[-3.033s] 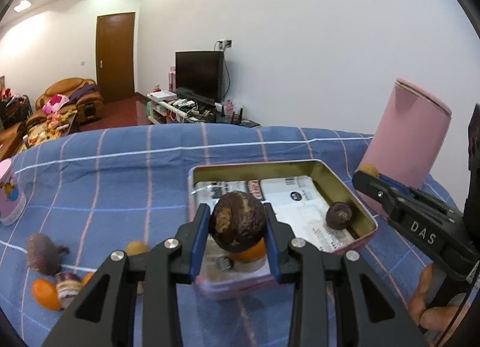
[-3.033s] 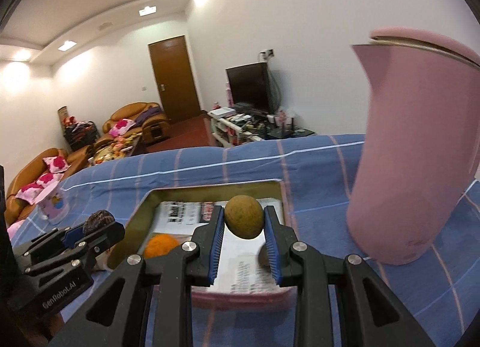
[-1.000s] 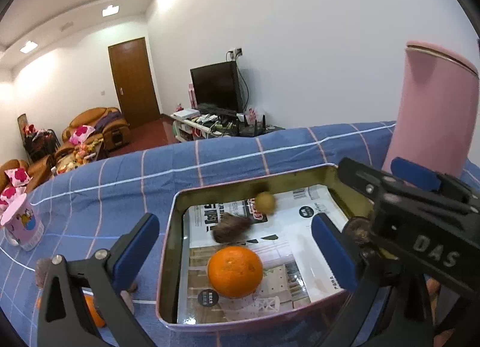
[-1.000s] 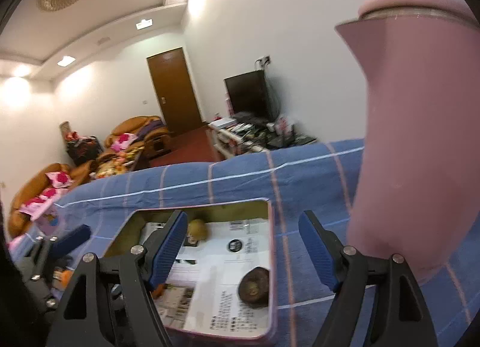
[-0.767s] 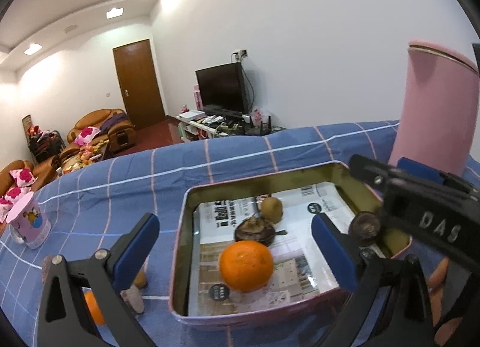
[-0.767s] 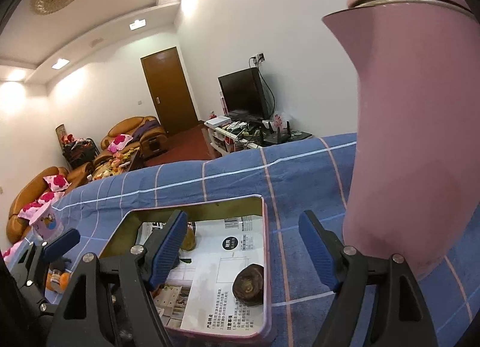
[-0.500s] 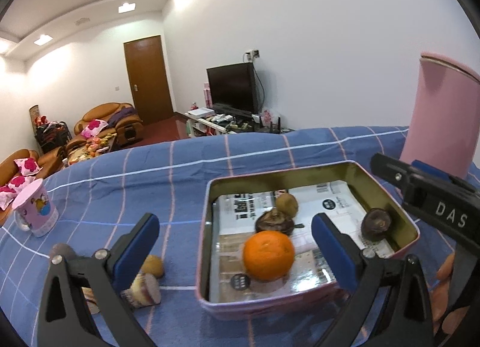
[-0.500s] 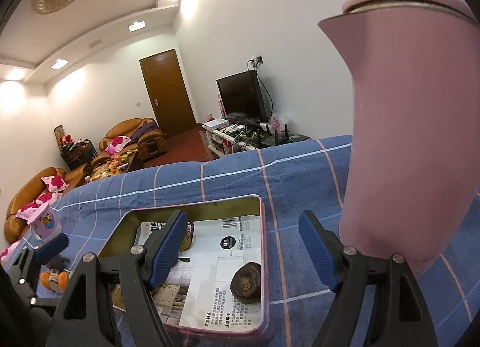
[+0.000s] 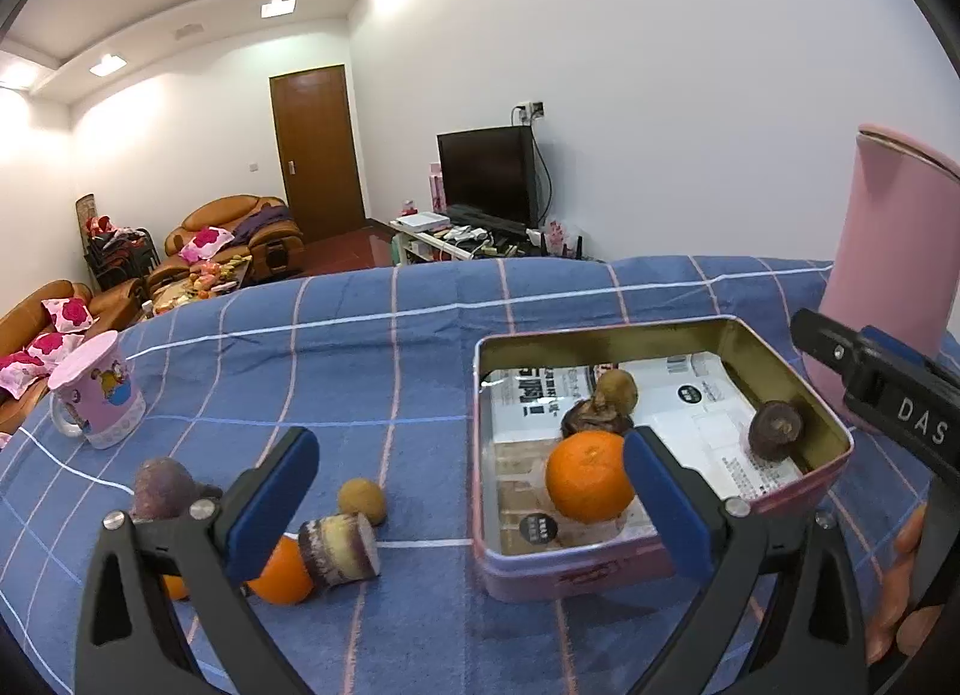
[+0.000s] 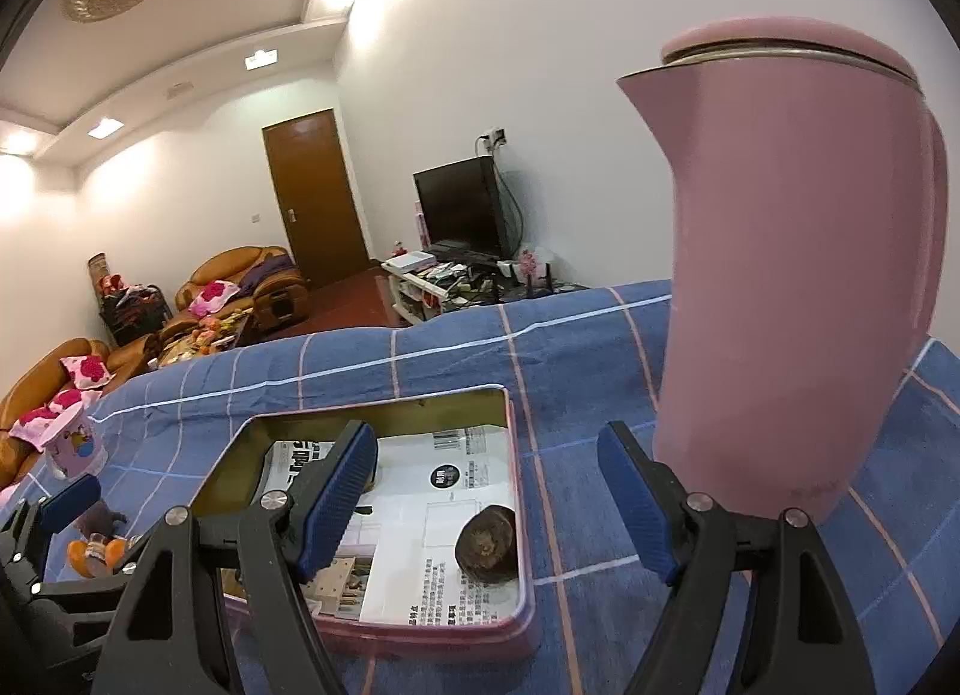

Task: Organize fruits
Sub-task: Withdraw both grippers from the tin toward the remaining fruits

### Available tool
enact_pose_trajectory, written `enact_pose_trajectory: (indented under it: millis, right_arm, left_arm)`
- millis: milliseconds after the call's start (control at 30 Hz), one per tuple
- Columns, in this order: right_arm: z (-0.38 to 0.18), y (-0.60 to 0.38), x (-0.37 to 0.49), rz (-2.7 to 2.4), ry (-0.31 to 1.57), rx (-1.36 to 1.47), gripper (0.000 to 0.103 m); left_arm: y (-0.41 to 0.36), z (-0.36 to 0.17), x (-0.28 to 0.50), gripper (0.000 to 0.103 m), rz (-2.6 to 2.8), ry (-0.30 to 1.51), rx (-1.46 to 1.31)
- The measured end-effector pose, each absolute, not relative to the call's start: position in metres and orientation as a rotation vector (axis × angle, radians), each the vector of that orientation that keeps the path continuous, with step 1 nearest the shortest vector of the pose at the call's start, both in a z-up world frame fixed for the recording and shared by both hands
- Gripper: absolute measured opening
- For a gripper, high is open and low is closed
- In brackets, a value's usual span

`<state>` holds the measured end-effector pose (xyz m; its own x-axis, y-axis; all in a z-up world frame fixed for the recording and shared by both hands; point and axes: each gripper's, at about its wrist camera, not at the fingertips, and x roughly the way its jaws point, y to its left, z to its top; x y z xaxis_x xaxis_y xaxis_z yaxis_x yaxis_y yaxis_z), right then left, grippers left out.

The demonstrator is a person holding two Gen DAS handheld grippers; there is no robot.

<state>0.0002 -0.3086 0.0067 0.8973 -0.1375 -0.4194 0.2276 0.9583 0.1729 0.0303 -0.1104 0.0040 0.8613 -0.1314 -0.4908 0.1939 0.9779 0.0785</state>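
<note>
- My left gripper (image 9: 468, 491) is spread wide with nothing between its pads; it hangs over the cloth (image 9: 372, 347), just off the tin's left wall.
- My right gripper (image 10: 498, 491) is likewise agape and empty, above the tin's (image 10: 516, 455) near right corner, beside the pink kettle (image 10: 798, 275).
- Already in the tin (image 9: 480, 371): an orange (image 9: 589, 484) toward the near left, a dark stemmed fruit (image 9: 594, 425) just behind it, a brown fruit (image 9: 618, 389) behind that, and a dark round fruit (image 9: 774, 430) against the right wall.
- Not yet in, on the cloth near its left front: a small tan fruit (image 9: 362, 502), a cut purple-white piece (image 9: 339, 552), a second orange (image 9: 279, 570) touching that piece, and a purple root-like piece (image 9: 162, 488) behind my finger.
- Handling, as I judge it: the tan fruit is light, firm and round, so it may roll; I would pinch across its middle. The cut piece looks stiff, with flat ends; I would grip its curved sides. The second orange is heavier and slightly yielding; it wants its widest girth taken, gently.
- The left view alone shows the loose fruit clearly and all four in the tin. The right view shows the kettle's spout and lid, and only one dark fruit (image 10: 487, 542) plainly; my finger hides much of the tin's left side.
</note>
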Motion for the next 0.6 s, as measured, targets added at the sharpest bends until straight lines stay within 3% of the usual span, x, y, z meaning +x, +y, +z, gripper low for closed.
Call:
enact_pose_trajectory:
  millis: [600]
  right_arm:
    - [0.009, -0.280, -0.027, -0.230, 0.395, 0.200, 0.078]
  left_arm:
    - [-0.083, 0.003, 0.020, 0.103, -0.175, 0.524, 0.113]
